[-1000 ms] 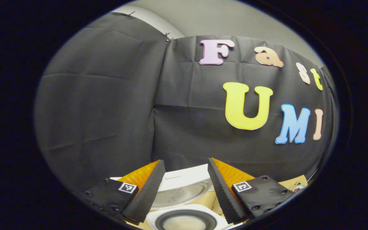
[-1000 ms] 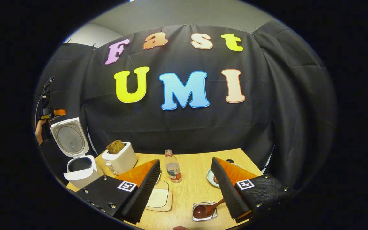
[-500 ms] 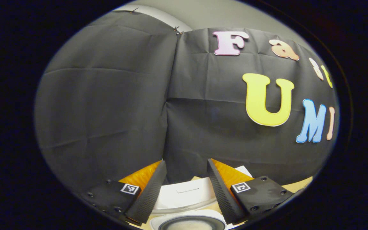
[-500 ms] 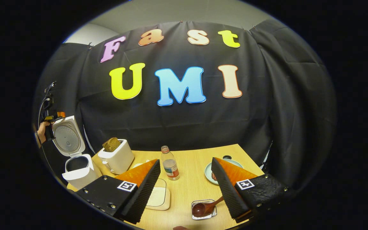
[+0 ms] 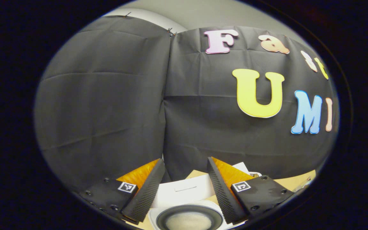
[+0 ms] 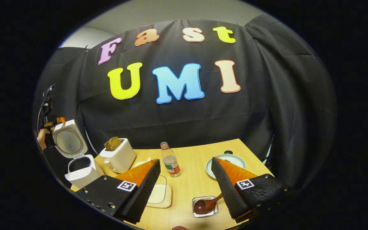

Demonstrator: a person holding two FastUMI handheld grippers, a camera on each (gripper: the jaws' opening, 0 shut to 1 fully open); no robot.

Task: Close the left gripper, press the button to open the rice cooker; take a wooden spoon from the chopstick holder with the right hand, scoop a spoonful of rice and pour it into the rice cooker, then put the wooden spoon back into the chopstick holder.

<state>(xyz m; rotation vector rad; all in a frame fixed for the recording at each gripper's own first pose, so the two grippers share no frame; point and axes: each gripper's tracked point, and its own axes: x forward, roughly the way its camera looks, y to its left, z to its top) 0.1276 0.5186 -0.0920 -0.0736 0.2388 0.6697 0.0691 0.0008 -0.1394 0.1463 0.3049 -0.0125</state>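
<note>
Ribbed fingers (image 6: 149, 182); round-bowled wooden spoon (image 6: 204, 205)

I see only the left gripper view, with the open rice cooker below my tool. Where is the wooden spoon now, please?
Observer: In the right gripper view, the wooden spoon lies with its bowl in a small shiny holder at the near edge of the table.
Operator: Does the right tool hold it?
Observer: No. The right tool is open, with nothing between its fingers.
Operator: And where is the rice for scooping?
Observer: In that view, a shallow white tray, which seems to hold rice, lies left of the holder, partly behind one finger of the right tool.
</note>
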